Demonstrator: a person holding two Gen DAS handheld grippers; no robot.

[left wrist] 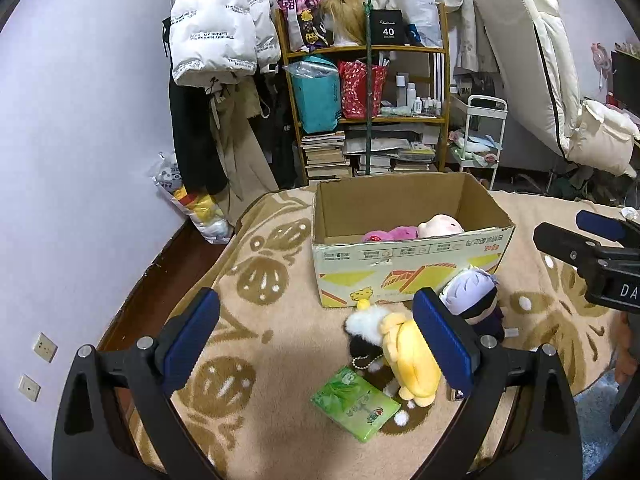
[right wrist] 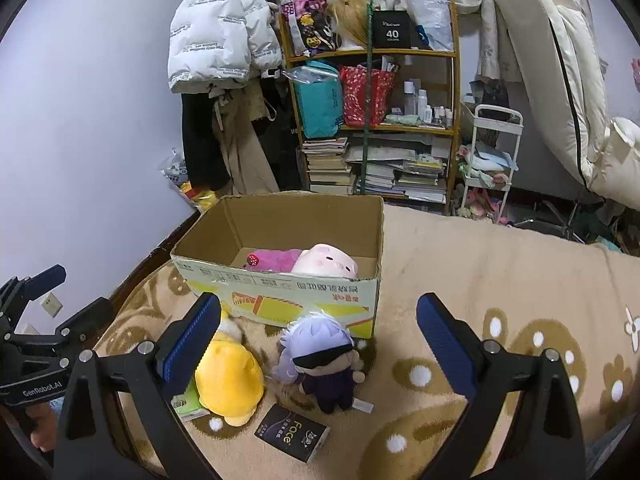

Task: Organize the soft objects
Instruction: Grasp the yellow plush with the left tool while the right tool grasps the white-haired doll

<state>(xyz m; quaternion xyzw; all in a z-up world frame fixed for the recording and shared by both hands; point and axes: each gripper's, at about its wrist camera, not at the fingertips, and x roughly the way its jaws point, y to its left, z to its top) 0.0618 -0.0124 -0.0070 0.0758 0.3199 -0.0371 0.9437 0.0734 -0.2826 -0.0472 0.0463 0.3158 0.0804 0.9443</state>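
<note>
An open cardboard box [left wrist: 408, 258] stands on the beige blanket and holds a pink plush [left wrist: 390, 234] and a pale pink pig plush [left wrist: 440, 225]; the box [right wrist: 280, 296] also shows in the right wrist view. In front of it lie a yellow plush [left wrist: 408, 360], a small black and white plush [left wrist: 364, 330] and a lilac-haired doll [left wrist: 474, 300]. The doll [right wrist: 320, 360] and yellow plush [right wrist: 228, 376] sit between my right gripper's fingers. My left gripper [left wrist: 316, 342] is open and empty above the blanket. My right gripper [right wrist: 318, 342] is open and empty.
A green tissue pack [left wrist: 356, 402] lies near the yellow plush. A black "Face" pack [right wrist: 292, 432] lies in front of the doll. Behind the bed stand a cluttered shelf [left wrist: 364, 112], hanging coats [left wrist: 216, 40] and a white cart [left wrist: 482, 140].
</note>
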